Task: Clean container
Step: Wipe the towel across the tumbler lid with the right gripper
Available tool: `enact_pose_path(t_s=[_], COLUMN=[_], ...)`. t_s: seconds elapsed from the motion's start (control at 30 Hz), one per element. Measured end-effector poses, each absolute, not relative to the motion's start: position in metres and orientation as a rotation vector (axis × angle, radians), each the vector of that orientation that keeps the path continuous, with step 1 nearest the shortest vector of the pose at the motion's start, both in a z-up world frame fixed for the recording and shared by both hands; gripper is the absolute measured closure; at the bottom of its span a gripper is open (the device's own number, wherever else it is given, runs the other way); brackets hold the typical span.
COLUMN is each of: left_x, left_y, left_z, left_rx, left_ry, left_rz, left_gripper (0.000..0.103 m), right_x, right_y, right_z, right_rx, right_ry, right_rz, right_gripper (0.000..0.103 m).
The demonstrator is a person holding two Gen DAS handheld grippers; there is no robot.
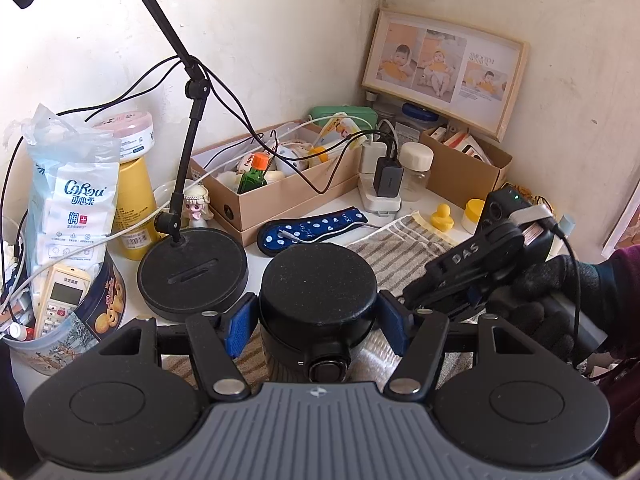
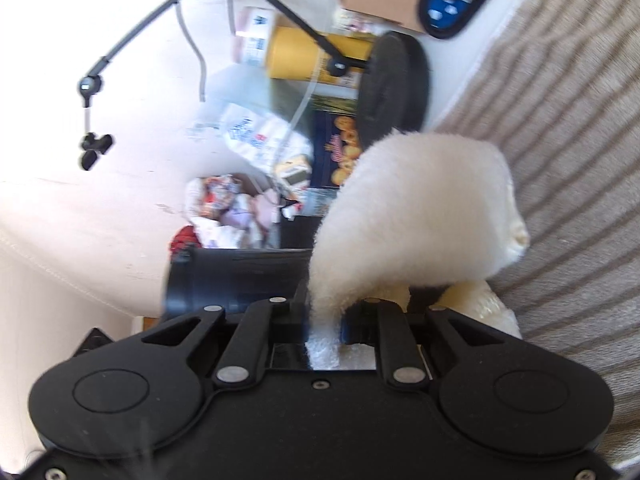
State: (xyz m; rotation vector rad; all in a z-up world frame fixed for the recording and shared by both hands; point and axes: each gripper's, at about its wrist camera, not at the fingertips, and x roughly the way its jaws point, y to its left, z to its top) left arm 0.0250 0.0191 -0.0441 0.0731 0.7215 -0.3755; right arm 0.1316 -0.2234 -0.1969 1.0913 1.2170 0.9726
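Observation:
A cup with a round black lid (image 1: 318,284) stands upright on a striped towel (image 1: 400,248). My left gripper (image 1: 318,320) is shut on it, its blue pads (image 1: 240,322) pressing both sides just under the lid. My right gripper (image 1: 412,294), held by a gloved hand (image 1: 536,292), reaches in low from the right, close beside the cup. In the right wrist view that gripper (image 2: 324,320) is shut on a fluffy white cloth (image 2: 420,208), which bulges out past the fingers. The cup's black lid (image 2: 240,276) lies just left of the cloth, over the striped towel (image 2: 560,120).
A black stand with a round base (image 1: 192,272) rises left of the cup. Behind are a cardboard box of bottles (image 1: 280,188), a blue dotted strap (image 1: 308,228), a power strip (image 1: 380,188) and a glass jar (image 1: 416,172). A cookie tin (image 1: 100,312) and yellow bottle (image 1: 134,208) crowd the left.

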Motion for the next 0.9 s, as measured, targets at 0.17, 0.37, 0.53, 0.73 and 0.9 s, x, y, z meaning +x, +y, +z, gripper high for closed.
enact_pose_path(t_s=[0.17,0.37,0.53,0.73,0.9], left_x=[0.025,0.026,0.025,0.024,0.023], left_y=[0.02,0.022,0.021,0.022,0.019], left_z=[-0.044,-0.046,-0.046,-0.046,-0.046], left_rx=[0.072,0.071,0.071,0.069,0.102], left_ry=[0.722,0.721,0.721,0.722,0.724], left_rz=[-0.375,-0.375,-0.372,-0.369,-0.361], left_gripper=[0.04,0.04,0.04,0.04,0.04], right_x=[0.134,0.138,0.141,0.145,0.148], right_y=[-0.223,-0.225,-0.224,-0.218,-0.218], right_z=[-0.178,-0.152,-0.132,-0.115,-0.131], right_rx=[1.106,1.113,1.11,1.067,1.05], right_ry=[1.171,1.106,1.052,1.019,1.058], right_rz=[1.017,1.085,1.14,1.182,1.126], right_gripper=[0.091,0.091,0.091,0.091,0.091])
